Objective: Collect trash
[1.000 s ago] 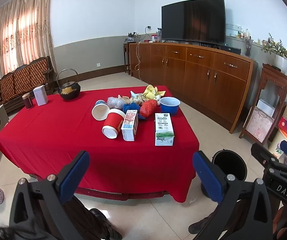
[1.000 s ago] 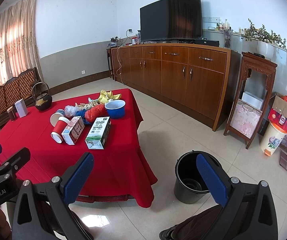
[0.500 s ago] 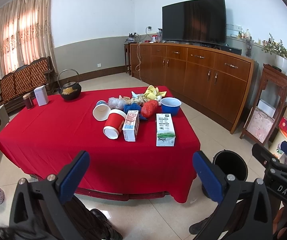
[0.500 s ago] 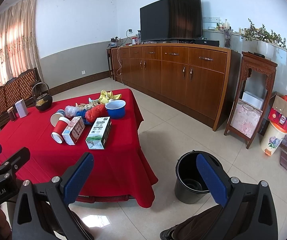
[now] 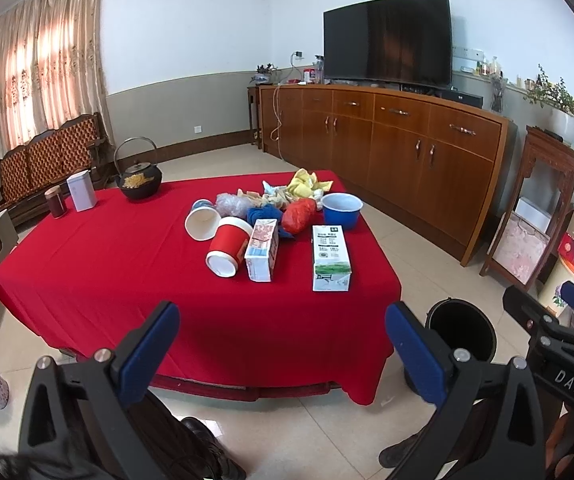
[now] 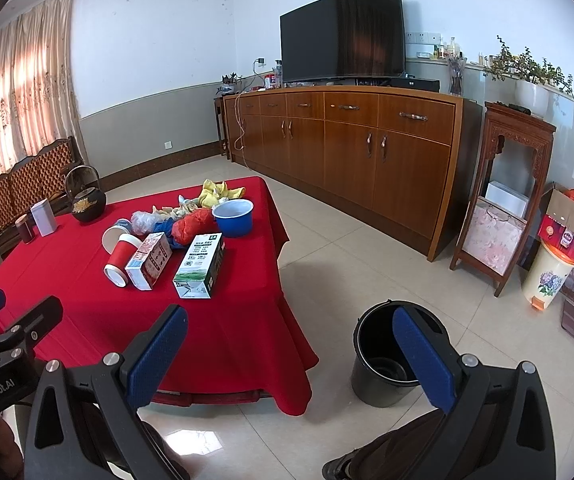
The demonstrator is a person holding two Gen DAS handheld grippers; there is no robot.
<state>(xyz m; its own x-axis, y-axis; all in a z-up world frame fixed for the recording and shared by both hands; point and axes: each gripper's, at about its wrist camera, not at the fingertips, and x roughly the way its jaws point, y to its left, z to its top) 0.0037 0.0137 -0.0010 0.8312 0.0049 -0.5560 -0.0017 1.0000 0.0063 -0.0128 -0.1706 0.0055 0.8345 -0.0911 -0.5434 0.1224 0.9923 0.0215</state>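
You face a low table (image 5: 107,264) draped in a red cloth, standing on pale floor tiles in a living room with a curtained window, a wooden bench (image 5: 47,160), a long wooden sideboard (image 5: 407,148) and one dark television (image 5: 387,40).

Counting from the left of the table: one dark jar (image 5: 54,202), one white tin (image 5: 81,191) and one black kettle (image 5: 138,178) stand at the far edge. The trash lies clustered right of centre: two tipped paper cups (image 5: 226,246), two cartons (image 5: 330,258) lying flat, one blue bowl (image 5: 341,210), and a heap of crumpled bags (image 5: 299,214) and wrappers too jumbled to count.

One black bucket (image 6: 387,354) stands on the floor, right of the table.

Your left gripper (image 5: 281,350) and right gripper (image 6: 291,354) both hang short of the table, jaws wide, holding nothing.
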